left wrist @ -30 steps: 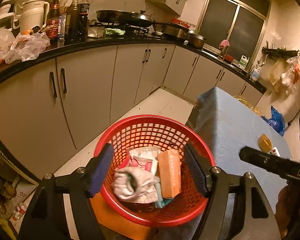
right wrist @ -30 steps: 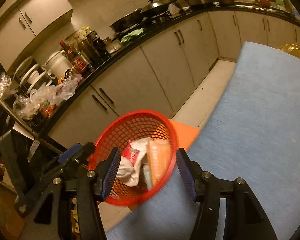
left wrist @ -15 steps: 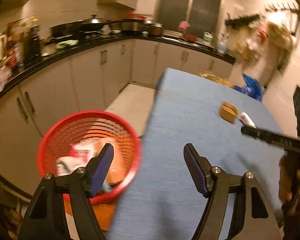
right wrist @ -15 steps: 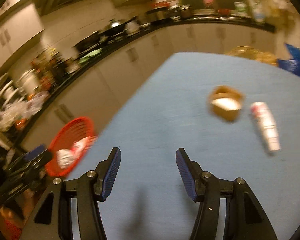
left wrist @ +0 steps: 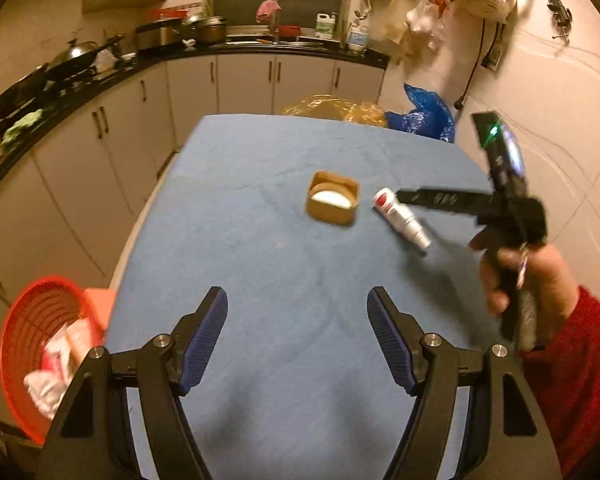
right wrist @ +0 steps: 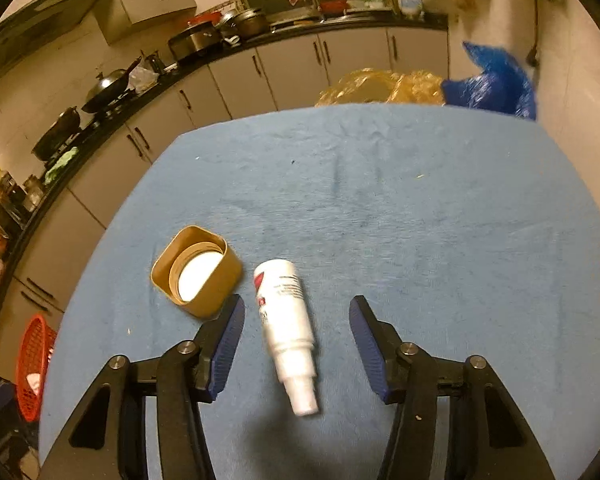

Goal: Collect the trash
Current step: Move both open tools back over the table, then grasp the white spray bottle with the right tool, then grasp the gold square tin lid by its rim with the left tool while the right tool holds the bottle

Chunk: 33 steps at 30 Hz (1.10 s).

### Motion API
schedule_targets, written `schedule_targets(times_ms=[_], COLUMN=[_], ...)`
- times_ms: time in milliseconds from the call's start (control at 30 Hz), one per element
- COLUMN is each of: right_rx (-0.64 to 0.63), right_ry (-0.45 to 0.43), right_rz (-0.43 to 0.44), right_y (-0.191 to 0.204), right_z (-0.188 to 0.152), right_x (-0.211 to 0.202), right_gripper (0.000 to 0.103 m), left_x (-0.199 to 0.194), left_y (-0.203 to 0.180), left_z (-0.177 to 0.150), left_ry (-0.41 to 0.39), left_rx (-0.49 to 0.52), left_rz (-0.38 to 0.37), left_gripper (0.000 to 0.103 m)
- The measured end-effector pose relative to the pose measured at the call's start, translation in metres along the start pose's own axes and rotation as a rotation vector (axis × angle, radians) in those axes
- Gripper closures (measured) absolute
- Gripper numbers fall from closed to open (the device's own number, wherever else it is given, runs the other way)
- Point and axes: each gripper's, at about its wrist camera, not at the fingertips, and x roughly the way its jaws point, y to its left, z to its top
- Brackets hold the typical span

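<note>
Trash left on a blue-covered desk (right wrist: 420,220) in a dim, warm-lit kitchen: a white spray bottle (right wrist: 286,320) lying on its side, nozzle toward the right wrist camera, and just beside it, not quite touching, a small open brown box (right wrist: 198,280) with a pale round inside. Right gripper (right wrist: 296,302) angled down over the bottle, fingers (right wrist: 228,336) apart and just now closing in, bottle lying lengthwise between them but not yet pinched; probably lined up this way to catch the narrow body across its width. Left gripper (left wrist: 297,292) hovering nearer the desk's front edge, fingers (left wrist: 204,332) spread wide around nothing, likely held back to leave room, or kept ready for the box. Red mesh basket (left wrist: 32,340) down off the desk's left edge, already holding wrappers and crumpled paper, placed low and close for easy dropping. A hand (left wrist: 528,276) in a red sleeve on the right tool's grip.
</note>
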Motion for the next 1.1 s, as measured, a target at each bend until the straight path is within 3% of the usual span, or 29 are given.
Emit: schedule_targets(times_ms=[133, 200, 400, 467, 567, 600, 667, 700, 800, 933, 1033, 1100], right_rx=[-0.014, -0.013, 0.033, 0.04, 0.08, 0.085, 0.095, 0.096, 0.088, 0.079, 0.078, 0.082], right_ry=[0.045, 0.044, 0.034, 0.009, -0.015, -0.023, -0.03, -0.027, -0.039, -0.049, -0.051, -0.053], right_rz=[0.002, 0.011, 0.077, 0.063, 0.109, 0.126, 0.155, 0.162, 0.172, 0.195, 0.193, 0.186], right_y=[0.004, 0.003, -0.005, -0.01, -0.022, -0.025, -0.029, -0.03, -0.027, -0.021, -0.02, -0.023], right_z=[-0.007, -0.013, -0.023, -0.031, -0.045, -0.048, -0.049, -0.049, -0.047, -0.048, -0.047, -0.047], right_x=[0.021, 0.024, 0.01, -0.003, -0.016, -0.017, -0.016, -0.016, -0.016, -0.02, -0.021, -0.022], right_gripper=[0.067, 0.07, 0.071, 0.071, 0.071, 0.071, 0.071, 0.071, 0.071, 0.071, 0.071, 0.071], left_x=[0.019, 0.027, 0.066, 0.089, 0.125, 0.133, 0.153, 0.164, 0.18, 0.196, 0.208, 0.213], left_y=[-0.008, -0.008, -0.019, -0.02, -0.016, -0.013, -0.01, -0.004, 0.002, -0.007, -0.015, -0.018], left_z=[0.027, 0.038, 0.076, 0.091, 0.104, 0.106, 0.11, 0.112, 0.112, 0.11, 0.108, 0.106], left_ry=[0.026, 0.03, 0.05, 0.075, 0.132, 0.144, 0.179, 0.204, 0.242, 0.265, 0.294, 0.301], left_rx=[-0.013, -0.024, -0.029, -0.042, -0.072, -0.08, -0.096, -0.113, -0.147, -0.105, -0.08, -0.07], left_rz=[-0.001, 0.017, 0.033, 0.042, 0.043, 0.046, 0.06, 0.062, 0.045, 0.066, 0.075, 0.081], left_gripper=[0.032, 0.032, 0.032, 0.032, 0.033, 0.035, 0.056, 0.06, 0.062, 0.064, 0.084, 0.084])
